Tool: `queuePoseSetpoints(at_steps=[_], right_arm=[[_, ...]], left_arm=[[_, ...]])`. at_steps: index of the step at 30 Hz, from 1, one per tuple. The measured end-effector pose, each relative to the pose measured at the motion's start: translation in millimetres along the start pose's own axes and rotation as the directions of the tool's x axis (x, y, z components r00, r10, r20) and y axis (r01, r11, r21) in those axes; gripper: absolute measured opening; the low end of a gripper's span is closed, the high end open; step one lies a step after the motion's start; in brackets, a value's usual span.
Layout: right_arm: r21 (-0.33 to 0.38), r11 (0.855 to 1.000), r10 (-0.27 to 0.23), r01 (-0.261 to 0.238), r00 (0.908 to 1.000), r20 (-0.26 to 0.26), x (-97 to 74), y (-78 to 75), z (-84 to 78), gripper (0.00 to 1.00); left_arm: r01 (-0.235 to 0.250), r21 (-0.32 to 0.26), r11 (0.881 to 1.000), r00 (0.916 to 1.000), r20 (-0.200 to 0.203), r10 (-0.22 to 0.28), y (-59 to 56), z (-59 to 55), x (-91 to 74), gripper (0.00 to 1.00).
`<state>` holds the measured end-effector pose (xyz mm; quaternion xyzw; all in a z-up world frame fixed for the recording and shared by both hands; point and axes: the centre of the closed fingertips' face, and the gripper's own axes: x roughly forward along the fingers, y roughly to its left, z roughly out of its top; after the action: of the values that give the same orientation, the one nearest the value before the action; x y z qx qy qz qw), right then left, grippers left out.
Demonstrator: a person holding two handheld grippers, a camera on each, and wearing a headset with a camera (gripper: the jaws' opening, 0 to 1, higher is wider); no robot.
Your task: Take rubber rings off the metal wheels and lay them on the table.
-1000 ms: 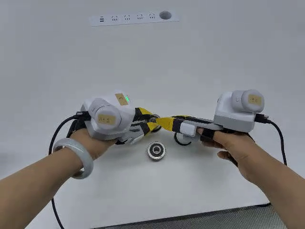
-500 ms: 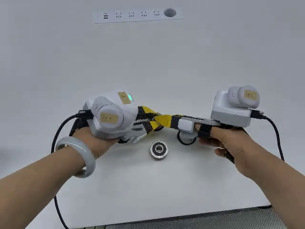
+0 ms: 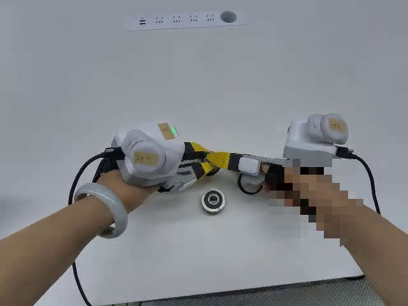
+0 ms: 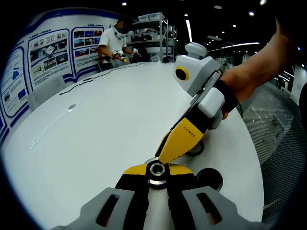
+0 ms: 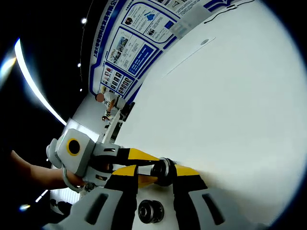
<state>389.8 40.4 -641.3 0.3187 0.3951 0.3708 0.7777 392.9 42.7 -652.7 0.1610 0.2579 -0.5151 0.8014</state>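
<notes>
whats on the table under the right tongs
A black rubber ring lies there, partly hidden by the right tongs. A metal wheel sits beside it. The left tongs grip a second wheel.

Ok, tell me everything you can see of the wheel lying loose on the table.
The loose wheel is small and round: a dark outer band, probably rubber, around a shiny metal face with a dark centre. It lies flat on the white table, nearer the person than the jaws, and nothing touches it.
</notes>
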Motion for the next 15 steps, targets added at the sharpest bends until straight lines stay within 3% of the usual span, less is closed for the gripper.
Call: queuePoseSetpoints(at_steps=[9,15], right_arm=[[0.032,0.999,0.013,-0.011,0.9992,-0.037,-7.0,-1.1,-7.4,0.23],[0.031,0.999,-0.009,0.010,0.9990,-0.045,-7.0,-6.1,-8.5,0.13]], left_arm=[[0.001,0.001,1.000,1.0000,0.000,-0.001,-0.5,0.4,-0.3,0.13],[0.001,-0.001,1.000,1.0000,0.001,-0.001,-0.2,0.1,-0.1,0.13]])
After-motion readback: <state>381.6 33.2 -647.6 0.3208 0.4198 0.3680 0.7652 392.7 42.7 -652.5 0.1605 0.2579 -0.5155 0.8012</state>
